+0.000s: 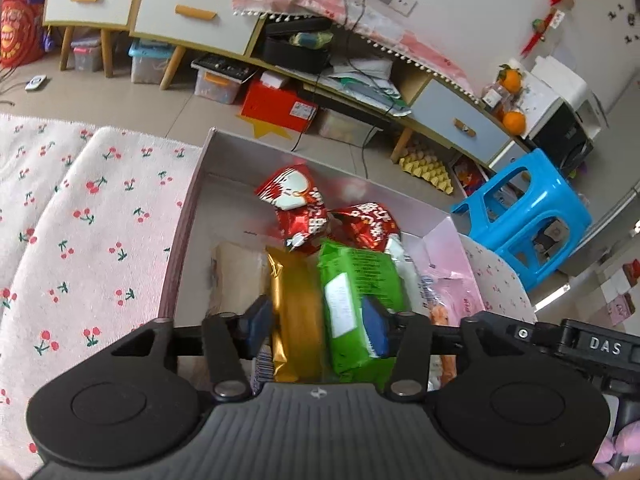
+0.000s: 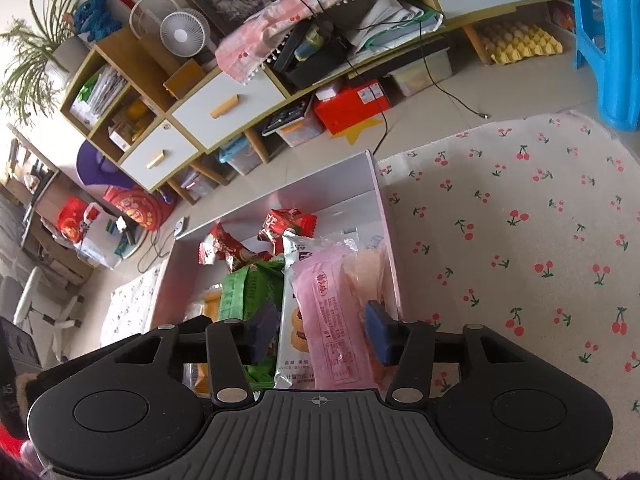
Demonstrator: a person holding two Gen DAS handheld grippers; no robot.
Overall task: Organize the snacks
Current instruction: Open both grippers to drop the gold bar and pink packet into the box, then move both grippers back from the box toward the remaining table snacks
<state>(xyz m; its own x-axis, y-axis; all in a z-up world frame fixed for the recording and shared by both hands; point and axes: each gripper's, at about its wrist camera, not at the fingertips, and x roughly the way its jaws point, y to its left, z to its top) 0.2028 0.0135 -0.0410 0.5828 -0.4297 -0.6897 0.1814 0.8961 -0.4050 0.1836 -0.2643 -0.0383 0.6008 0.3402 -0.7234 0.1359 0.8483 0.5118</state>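
A pale pink box [image 1: 188, 216] [image 2: 376, 184] on the cherry-print cloth holds snack packs in a row. In the left wrist view my left gripper [image 1: 318, 326] is open above a gold pack [image 1: 294, 304] and a green pack [image 1: 356, 280], with red packs [image 1: 300, 208] at the box's far end. In the right wrist view my right gripper [image 2: 322, 332] is open over a white biscuit pack [image 2: 294, 320] and a pink pack [image 2: 328, 312]. The green pack [image 2: 248, 292] and red packs [image 2: 280, 224] show there too. Neither gripper holds anything.
The cherry-print cloth [image 1: 80, 240] [image 2: 520, 240] lies on both sides of the box. Beyond it is tiled floor, a low cabinet with drawers [image 1: 192, 16] [image 2: 224, 104], storage bins, a red box [image 1: 276, 104] and a blue plastic stool [image 1: 524, 216].
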